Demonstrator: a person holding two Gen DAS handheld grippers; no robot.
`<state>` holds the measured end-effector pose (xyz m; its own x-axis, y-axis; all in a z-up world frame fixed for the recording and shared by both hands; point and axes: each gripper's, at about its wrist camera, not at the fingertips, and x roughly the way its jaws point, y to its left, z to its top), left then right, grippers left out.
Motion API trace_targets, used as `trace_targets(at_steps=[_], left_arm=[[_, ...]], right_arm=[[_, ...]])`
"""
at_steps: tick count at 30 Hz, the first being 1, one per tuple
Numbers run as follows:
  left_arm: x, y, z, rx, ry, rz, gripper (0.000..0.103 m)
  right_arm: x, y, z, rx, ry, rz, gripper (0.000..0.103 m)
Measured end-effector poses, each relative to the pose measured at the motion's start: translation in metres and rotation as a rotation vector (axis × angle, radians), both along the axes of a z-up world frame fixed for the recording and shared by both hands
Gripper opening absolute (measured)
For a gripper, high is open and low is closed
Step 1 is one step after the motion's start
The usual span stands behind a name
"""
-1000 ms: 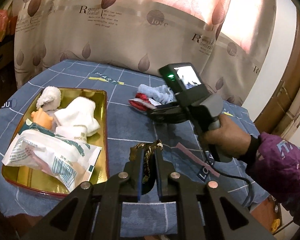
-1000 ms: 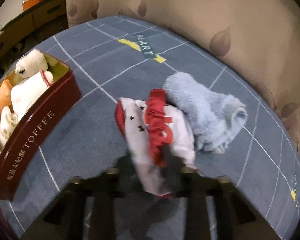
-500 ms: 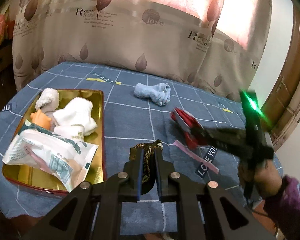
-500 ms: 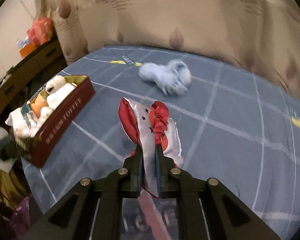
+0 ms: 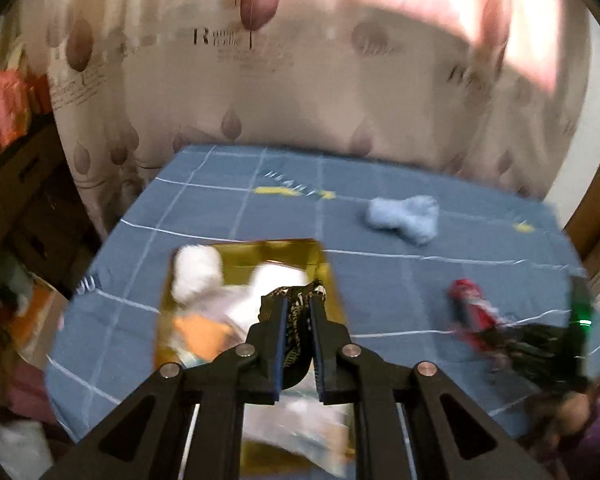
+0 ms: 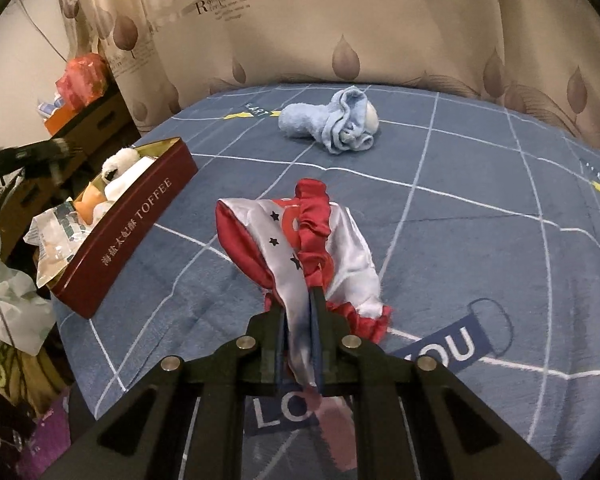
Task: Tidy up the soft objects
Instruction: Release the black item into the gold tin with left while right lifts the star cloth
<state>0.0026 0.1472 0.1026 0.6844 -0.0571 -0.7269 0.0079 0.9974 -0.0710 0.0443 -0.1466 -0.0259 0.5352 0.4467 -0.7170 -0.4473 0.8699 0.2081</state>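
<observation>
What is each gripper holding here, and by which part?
Right gripper: the red and white satin cloth, by its near edge. Left gripper: a dark patterned fabric piece; which part cannot be told.

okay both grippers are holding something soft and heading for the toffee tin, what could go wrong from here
1. The toffee tin already looks crowded, a white packet overhanging its end, so added pieces may spill out.
2. The right gripper pinches only one edge of the red and white satin cloth; the loose rest could drag or snag on the tin's rim.
3. The left gripper holds a dark patterned fabric piece above the tin; both arriving together might collide.
</observation>
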Motion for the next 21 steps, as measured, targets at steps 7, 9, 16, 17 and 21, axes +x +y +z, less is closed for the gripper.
trace_targets(at_steps=[7, 9, 16, 17, 21], left_arm=[[0.08, 0.035, -0.038, 0.038, 0.153, 0.026, 0.013], [0.092, 0.04, -0.048, 0.041, 0.182, 0.034, 0.014], [0.117, 0.047, -0.072, 0.068, 0.3, 0.055, 0.035], [0.115, 0.046, -0.07, 0.086, 0.286, 0.063, 0.035], [0.094, 0.048, -0.04, 0.059, 0.176, 0.109, 0.047]], right_arm=[[0.001, -0.001, -0.003, 0.015, 0.001, 0.006, 0.01], [0.001, -0.001, -0.004, 0.017, 0.001, 0.007, 0.01], [0.001, -0.001, -0.004, 0.018, 0.003, 0.008, 0.01], [0.001, -0.001, -0.004, 0.018, 0.003, 0.009, 0.01], [0.002, -0.001, -0.005, 0.016, 0.003, 0.011, 0.01]])
